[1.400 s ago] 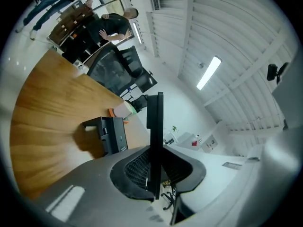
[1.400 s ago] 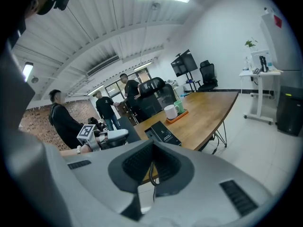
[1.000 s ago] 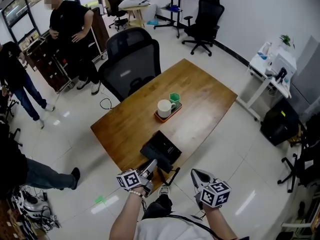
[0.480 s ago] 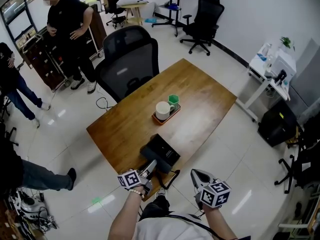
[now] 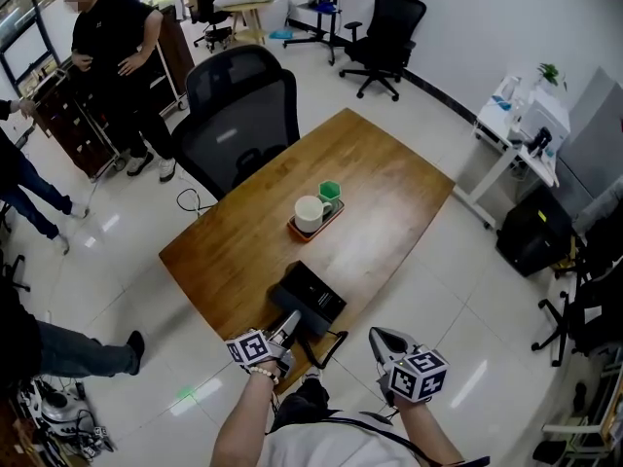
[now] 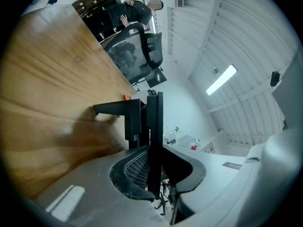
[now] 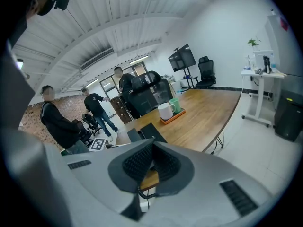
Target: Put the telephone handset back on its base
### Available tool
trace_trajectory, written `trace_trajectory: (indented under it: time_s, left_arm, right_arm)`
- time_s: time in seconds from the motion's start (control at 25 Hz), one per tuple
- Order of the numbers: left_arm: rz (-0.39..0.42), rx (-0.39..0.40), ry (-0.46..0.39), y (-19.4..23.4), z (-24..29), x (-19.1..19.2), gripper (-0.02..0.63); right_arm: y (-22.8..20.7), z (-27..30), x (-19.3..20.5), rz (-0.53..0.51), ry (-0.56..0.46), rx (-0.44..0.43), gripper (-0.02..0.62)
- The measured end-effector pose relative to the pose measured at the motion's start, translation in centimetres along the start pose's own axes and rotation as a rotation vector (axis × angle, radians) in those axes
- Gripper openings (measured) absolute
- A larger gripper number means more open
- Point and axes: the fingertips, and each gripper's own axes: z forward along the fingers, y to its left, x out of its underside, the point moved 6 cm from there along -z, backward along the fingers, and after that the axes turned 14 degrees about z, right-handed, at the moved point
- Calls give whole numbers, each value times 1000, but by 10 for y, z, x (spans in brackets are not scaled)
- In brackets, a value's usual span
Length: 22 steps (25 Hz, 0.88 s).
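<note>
Jaws, left: my left gripper [image 5: 290, 325] is clamped on a slim black piece, seen edge-on between the pads. I judge that it is the handset [image 6: 154, 122].
Jaws, right: my right gripper [image 7: 152, 148] has its jaws pressed together with nothing between them. It hangs off the bench, near and to the right of the base.
Handset: in the left jaws, just at the near edge of the base [image 5: 313, 293]. As far as I can judge, it is not yet lying in its cradle.
Base: black and flat, on the near corner of the bench [image 5: 389, 188].
Cord: a black loop [image 5: 329, 342] hangs over the bench edge just on the near side of the base, between my two grippers.
Other things: a white mug [image 5: 310, 212] and a green cup [image 5: 330, 192] stand on a small tray [image 5: 338, 216], well beyond the base and not in the way.
Step in hand: carry the handset over the base and lay it down.
How to do it well: I should turn the handset so that its long side follows the cradle, then lower it flat, with both ends arriving together. The cord should stay outside and not get trapped beneath. The jaws should open only when the base bears the weight.
Risk: a pull on the cord may drag the base. My right gripper could steady it.
</note>
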Motion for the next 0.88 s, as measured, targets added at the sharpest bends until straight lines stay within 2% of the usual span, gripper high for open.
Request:
trace_trajectory:
  time_s: [0.2, 0.64, 0.88]
  left_arm:
    - [-14, 3, 10, 7, 4, 3, 77]
    - [23, 14, 40, 13, 12, 2, 77]
    - [12, -15, 55, 15, 15, 7, 77]
  right_arm:
    - [0, 3, -1, 6, 1, 3, 3]
    - [-4, 4, 0, 22, -6, 17, 3]
    - [-4, 5, 2, 26, -4, 23, 3]
